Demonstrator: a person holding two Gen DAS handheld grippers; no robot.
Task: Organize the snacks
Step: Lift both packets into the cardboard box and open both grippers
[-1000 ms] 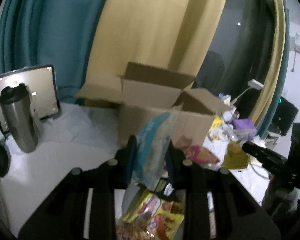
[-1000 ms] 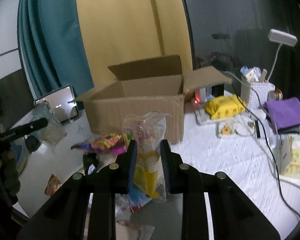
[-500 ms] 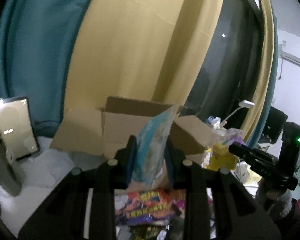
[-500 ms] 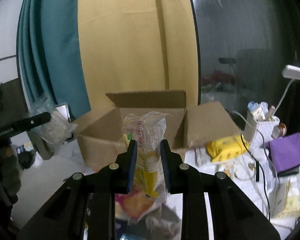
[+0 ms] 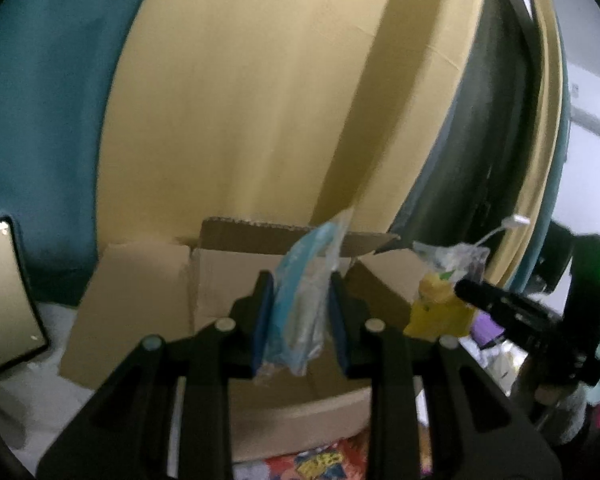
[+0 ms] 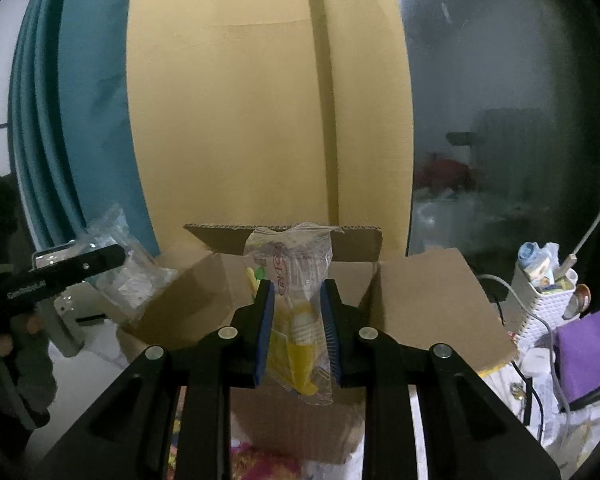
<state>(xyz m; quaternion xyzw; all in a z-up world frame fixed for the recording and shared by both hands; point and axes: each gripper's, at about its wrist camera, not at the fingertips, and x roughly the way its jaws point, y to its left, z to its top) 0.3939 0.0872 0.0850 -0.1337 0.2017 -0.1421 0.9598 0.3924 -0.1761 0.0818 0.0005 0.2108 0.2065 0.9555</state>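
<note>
Before yellow curtains [image 6: 260, 100], we held a pale blue packet [image 5: 300, 304] and a clear yellow-filled packet [image 6: 296, 320] pinched in both jaws above the open cardboard box [image 6: 420, 300], ready for dropping.

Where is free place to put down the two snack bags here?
The open brown cardboard box shows bare room inside. White tabletop left of it is bare. Right of it, white basket, cables and purple cloth crowd.
</note>
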